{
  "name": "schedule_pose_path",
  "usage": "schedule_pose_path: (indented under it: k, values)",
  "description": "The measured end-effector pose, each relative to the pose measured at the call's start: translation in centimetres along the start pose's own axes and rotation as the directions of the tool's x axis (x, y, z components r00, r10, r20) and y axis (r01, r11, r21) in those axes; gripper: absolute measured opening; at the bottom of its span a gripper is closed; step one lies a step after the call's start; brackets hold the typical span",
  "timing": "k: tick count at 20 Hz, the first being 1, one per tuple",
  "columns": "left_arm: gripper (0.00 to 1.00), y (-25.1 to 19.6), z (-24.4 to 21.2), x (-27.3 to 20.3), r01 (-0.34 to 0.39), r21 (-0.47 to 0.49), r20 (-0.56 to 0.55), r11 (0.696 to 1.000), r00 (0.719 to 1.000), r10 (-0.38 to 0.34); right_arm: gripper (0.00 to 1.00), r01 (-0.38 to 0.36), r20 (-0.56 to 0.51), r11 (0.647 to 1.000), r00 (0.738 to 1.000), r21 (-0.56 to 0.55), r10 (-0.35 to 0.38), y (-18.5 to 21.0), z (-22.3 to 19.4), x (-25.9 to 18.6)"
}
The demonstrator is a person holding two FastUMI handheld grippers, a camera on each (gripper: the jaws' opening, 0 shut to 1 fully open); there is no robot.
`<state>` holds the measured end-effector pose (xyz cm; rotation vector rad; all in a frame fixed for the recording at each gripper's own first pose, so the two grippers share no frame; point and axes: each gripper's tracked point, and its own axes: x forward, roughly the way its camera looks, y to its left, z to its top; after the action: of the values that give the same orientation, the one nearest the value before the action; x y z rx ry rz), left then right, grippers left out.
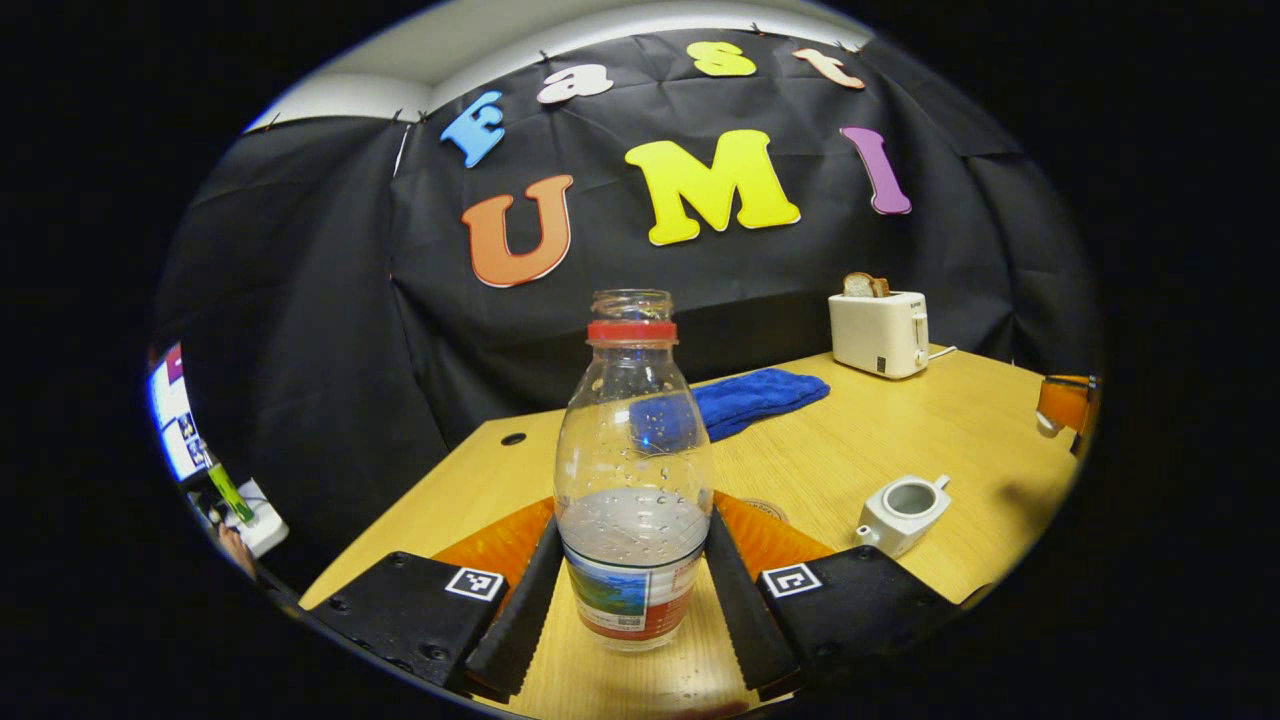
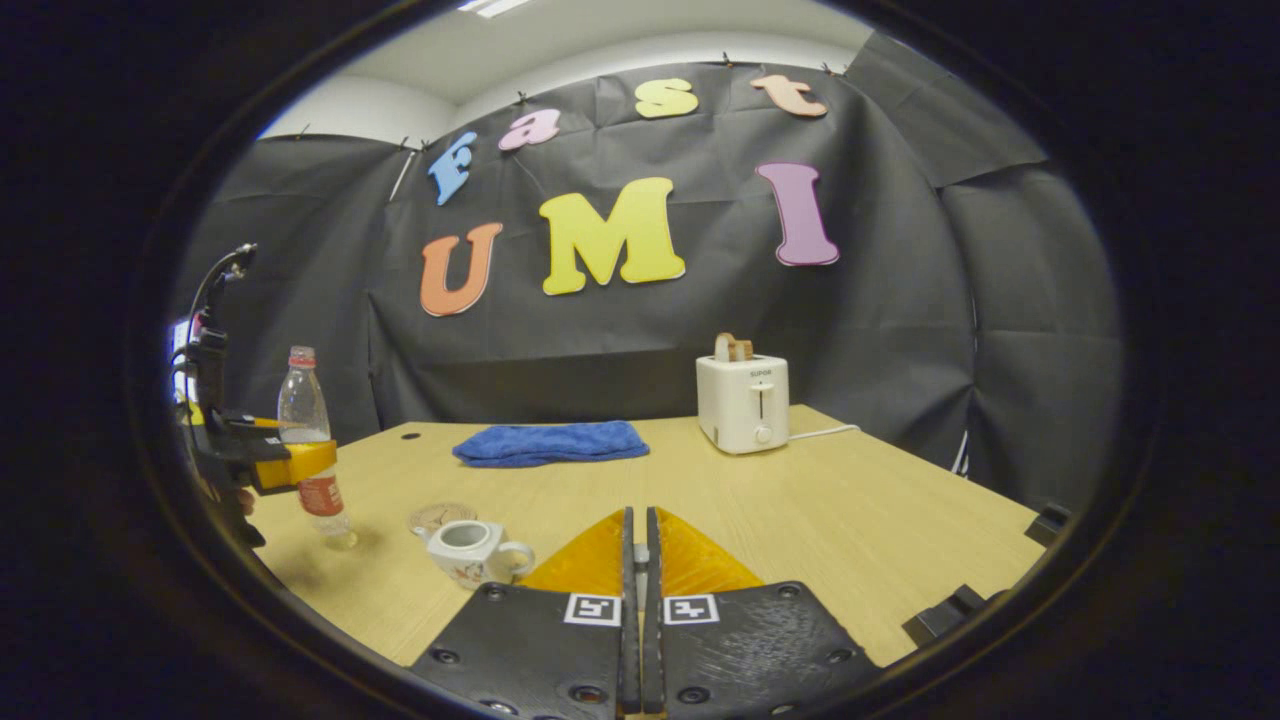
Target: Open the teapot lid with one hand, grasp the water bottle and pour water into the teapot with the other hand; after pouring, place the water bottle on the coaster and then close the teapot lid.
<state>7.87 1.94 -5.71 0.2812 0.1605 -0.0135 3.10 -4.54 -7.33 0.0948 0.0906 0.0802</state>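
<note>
An uncapped clear water bottle (image 1: pixel 633 470) with a red neck ring, partly filled, stands upright between the fingers of my left gripper (image 1: pixel 632 522), which press on its lower body. In the right gripper view the bottle (image 2: pixel 305 420) is at the table's left with the left gripper (image 2: pixel 290 465) around it, its base at or just above the table. The white teapot (image 1: pixel 903 512) (image 2: pixel 468 548) sits lidless on the table. A round coaster (image 2: pixel 440 516) lies just behind it. My right gripper (image 2: pixel 640 520) is shut on a small pale piece, seemingly the lid; its far view (image 1: pixel 1065 405) shows something white beneath.
A white toaster (image 2: pixel 743 402) holding bread stands at the back of the wooden table (image 2: pixel 850 500), its cord trailing right. A blue cloth (image 2: pixel 550 442) lies at the back middle. A screen (image 1: pixel 175 415) glows off the table's left side.
</note>
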Motion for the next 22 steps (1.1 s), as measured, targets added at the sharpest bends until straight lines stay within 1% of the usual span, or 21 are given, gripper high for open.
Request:
schedule_pose_path:
  k: [3, 6, 8, 10, 12, 13, 14, 16, 20, 22]
  values:
    - [0.78, 0.4, 0.1, -0.1, -0.041, 0.153, -0.013, 0.987, 0.999, 0.044, 0.01, 0.013, 0.002, 1.0, 1.0, -0.015, -0.013, -1.3, -0.3, -0.5]
    - [0.78, 0.4, 0.4, -0.2, -0.065, 0.278, -0.018, 0.958, 0.997, 0.073, 0.0, 0.016, -0.014, 1.0, 1.0, 0.02, -0.015, -2.3, -0.4, -0.4]
    - [0.78, -0.4, 0.6, -0.2, -0.05, 0.34, -0.027, 0.939, 0.998, 0.063, 0.01, 0.016, -0.018, 0.999, 1.0, 0.035, -0.016, -2.5, -0.4, -0.5]
    - [0.77, -1.2, 0.9, -0.3, -0.034, 0.407, -0.035, 0.913, 0.998, 0.053, 0.01, 0.026, -0.019, 0.999, 0.999, 0.028, -0.026, -3.0, -0.5, -0.4]
    - [0.77, -1.8, 0.3, -0.5, -0.011, 0.491, -0.063, 0.871, 0.997, 0.048, 0.01, 0.032, -0.035, 0.999, 0.999, 0.032, -0.031, -3.2, -1.1, -0.2]
    - [0.77, -2.3, 0.2, -0.6, 0.001, 0.537, -0.068, 0.843, 0.997, 0.042, 0.01, 0.025, -0.044, 0.999, 0.999, 0.034, -0.023, -3.0, -1.5, -0.1]
    - [0.77, -2.7, 0.1, -0.6, 0.011, 0.598, -0.072, 0.801, 0.997, 0.04, 0.0, 0.027, -0.051, 0.999, 0.998, 0.032, -0.025, -3.1, -1.7, 0.1]
    - [0.77, -3.1, -0.5, -0.7, 0.025, 0.675, -0.085, 0.737, 0.995, 0.044, 0.02, 0.03, -0.059, 0.999, 0.998, 0.031, -0.029, -3.3, -2.0, 0.2]
    - [0.77, -3.6, -0.8, -0.7, 0.025, 0.778, -0.09, 0.628, 0.993, 0.072, 0.01, 0.046, -0.072, 0.998, 0.996, 0.043, -0.043, -4.1, -2.4, 0.6]
    - [0.77, -4.1, -1.2, -0.5, 0.028, 0.811, -0.087, 0.584, 0.993, 0.074, 0.01, 0.052, -0.085, 0.998, 0.995, 0.045, -0.048, -4.5, -2.9, 0.7]
